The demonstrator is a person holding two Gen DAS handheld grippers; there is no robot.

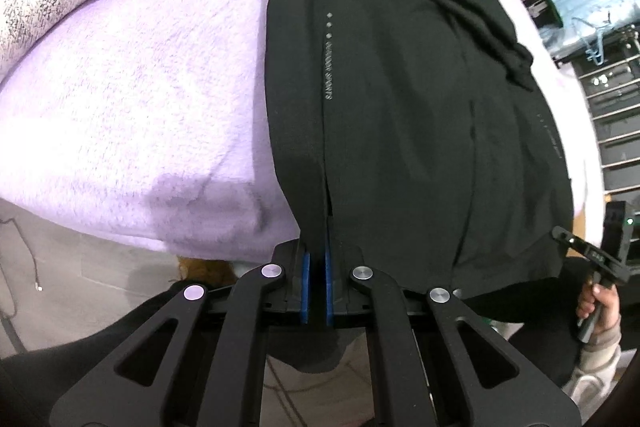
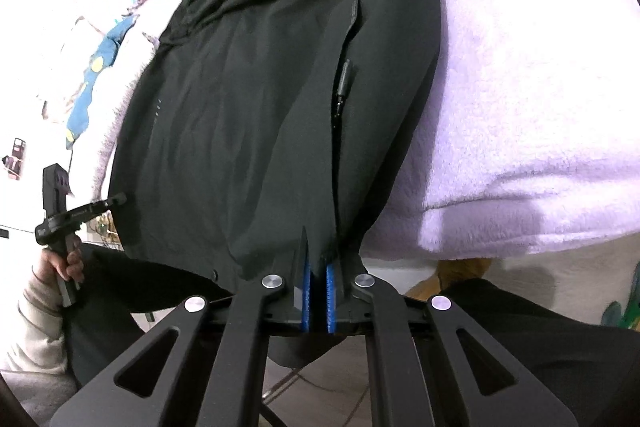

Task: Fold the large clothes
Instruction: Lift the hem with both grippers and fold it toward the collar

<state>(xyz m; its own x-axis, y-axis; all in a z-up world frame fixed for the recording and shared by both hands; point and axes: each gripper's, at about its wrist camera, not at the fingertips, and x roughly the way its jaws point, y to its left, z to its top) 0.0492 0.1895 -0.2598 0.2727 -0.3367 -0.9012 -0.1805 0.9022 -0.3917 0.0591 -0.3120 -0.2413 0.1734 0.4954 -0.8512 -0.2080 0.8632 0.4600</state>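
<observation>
The left gripper (image 1: 318,259) and the right gripper (image 2: 319,267) are each clenched on the near hem of the black trousers (image 1: 400,99), 1 per corner, probably so the hem can be lifted evenly and carried over toward 12 o'clock for a fold. The trousers lie lengthwise on the lilac blanket (image 1: 140,107) covering the bed, stretching from the grippers at 6 o'clock up to 12 o'clock, where the cloth bunches into folds. They look dark, matte and mostly smooth, with small grey lettering down 1 leg and a zipped pocket (image 2: 343,87) on the other.
</observation>
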